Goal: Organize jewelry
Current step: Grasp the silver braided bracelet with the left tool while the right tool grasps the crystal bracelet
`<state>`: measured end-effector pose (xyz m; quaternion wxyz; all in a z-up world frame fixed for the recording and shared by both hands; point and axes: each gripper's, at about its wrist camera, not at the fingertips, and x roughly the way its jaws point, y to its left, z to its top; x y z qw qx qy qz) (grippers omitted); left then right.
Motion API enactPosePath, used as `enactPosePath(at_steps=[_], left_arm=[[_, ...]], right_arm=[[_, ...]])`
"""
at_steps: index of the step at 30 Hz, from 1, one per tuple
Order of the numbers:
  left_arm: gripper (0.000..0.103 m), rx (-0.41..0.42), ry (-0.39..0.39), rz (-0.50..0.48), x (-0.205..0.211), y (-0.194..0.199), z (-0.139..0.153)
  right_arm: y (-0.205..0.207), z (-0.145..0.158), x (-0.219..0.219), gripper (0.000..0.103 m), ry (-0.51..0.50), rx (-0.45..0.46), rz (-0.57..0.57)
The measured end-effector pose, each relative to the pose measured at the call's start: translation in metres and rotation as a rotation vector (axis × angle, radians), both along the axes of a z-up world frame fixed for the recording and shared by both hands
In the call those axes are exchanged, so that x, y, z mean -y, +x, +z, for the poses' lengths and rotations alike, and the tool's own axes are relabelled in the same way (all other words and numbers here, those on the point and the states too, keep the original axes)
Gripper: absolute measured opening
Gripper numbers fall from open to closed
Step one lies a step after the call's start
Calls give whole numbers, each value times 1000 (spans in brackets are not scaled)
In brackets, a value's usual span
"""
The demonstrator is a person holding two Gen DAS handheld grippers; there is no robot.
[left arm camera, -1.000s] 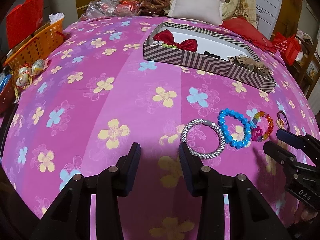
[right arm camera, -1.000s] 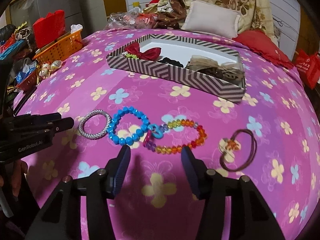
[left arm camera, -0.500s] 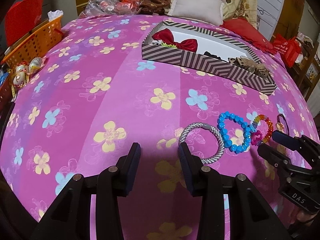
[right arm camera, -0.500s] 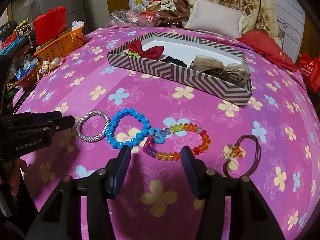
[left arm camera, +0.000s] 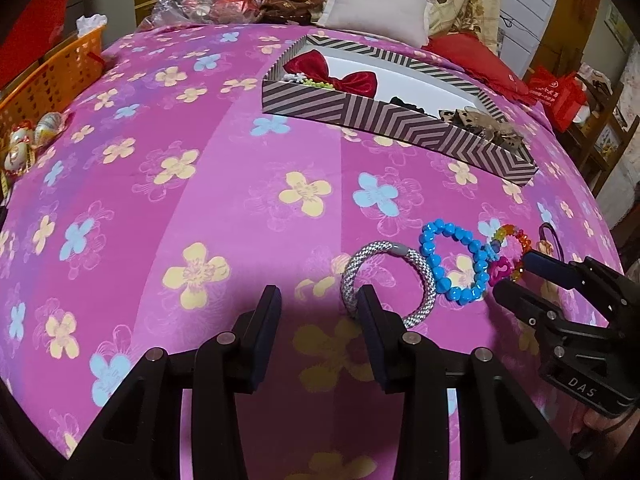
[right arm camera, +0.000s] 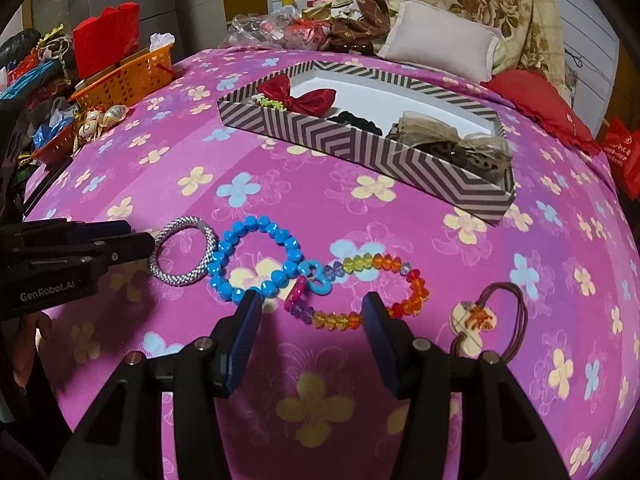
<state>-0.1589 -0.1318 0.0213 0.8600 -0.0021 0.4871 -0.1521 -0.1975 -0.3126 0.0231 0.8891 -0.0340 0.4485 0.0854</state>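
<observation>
On the pink flowered bedspread lie a silver braided bracelet, a blue bead bracelet, a rainbow bead bracelet and a brown hair tie with a charm. My left gripper is open and empty, its right finger at the silver bracelet's near edge. My right gripper is open and empty, straddling the near side of the rainbow bracelet. A striped box further back holds a red bow and other hair pieces.
An orange basket and small ornaments sit at the left edge of the bed. Pillows, bagged clutter and a red cushion lie behind the box. A red bag stands at the right.
Both grippers have moved forward toward the bracelets. The left finger now reaches the silver bracelet's edge; the right gripper has closed in on the rainbow bracelet. The jewelry has not moved.
</observation>
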Motion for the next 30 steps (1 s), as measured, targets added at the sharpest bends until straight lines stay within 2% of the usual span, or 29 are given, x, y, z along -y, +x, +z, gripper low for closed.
enactPosePath(at_steps=[3, 6, 10, 12, 16, 17, 18, 20, 21, 22, 26, 30], left_arm=[[22, -8, 3, -15, 4, 2, -1], [22, 4, 37, -30, 11, 2, -1], [22, 19, 75, -50, 19, 3, -2], [22, 26, 98, -62, 23, 4, -3], [22, 33, 121, -72, 28, 5, -3], [22, 34, 117, -74, 28, 6, -3], [22, 37, 110, -76, 27, 6, -4], [15, 42, 72, -80, 24, 6, -3], [5, 43, 53, -82, 22, 7, -3], [1, 35, 40, -87, 20, 8, -3], [1, 5, -36, -96, 12, 10, -3], [1, 7, -68, -85, 6, 10, 4]], right_arm=[[0, 0, -3, 55, -17, 0, 20], [1, -2, -7, 55, -64, 3, 26], [3, -2, -6, 55, -69, 1, 43], [5, -4, -7, 47, -78, -8, 53], [8, -8, -12, 43, -88, -12, 81], [8, -8, -12, 36, -81, -12, 83], [8, -8, -11, 24, -68, -13, 84], [5, -8, -9, 13, -67, -5, 76], [4, -9, -8, 12, -67, -3, 76], [3, -8, -7, 11, -58, -3, 72], [-4, -3, 2, 10, 1, 5, 46], [-11, 13, 12, 10, 65, 39, 21]])
